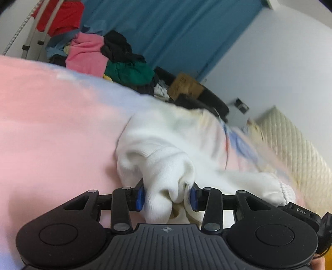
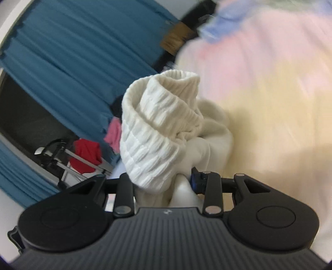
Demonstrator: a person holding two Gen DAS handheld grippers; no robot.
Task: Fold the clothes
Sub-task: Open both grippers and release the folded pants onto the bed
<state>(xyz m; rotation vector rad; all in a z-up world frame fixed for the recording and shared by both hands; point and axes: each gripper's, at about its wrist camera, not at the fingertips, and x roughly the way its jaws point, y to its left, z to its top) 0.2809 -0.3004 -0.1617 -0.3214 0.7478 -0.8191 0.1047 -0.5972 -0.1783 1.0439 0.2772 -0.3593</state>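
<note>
Both the left gripper (image 1: 167, 197) and the right gripper (image 2: 166, 182) were clamped on a white garment (image 1: 166, 149) over the pastel bedspread (image 1: 51, 124).

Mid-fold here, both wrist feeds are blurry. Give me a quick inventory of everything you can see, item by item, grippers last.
white garment: one, white, on the bedding, a bunch in each gripper; ribbed cuff in the right wrist view
bedding: one, pastel pink, blue and yellow, under the garment
clothes pile: one heap, pink, black, green, far edge of the bedding
red garment: one, hung on a rack, top left
curtain: blue, behind the pile
cardboard box: one, brown, right of the pile
left gripper: shut on white fabric
right gripper: shut on white fabric
</note>
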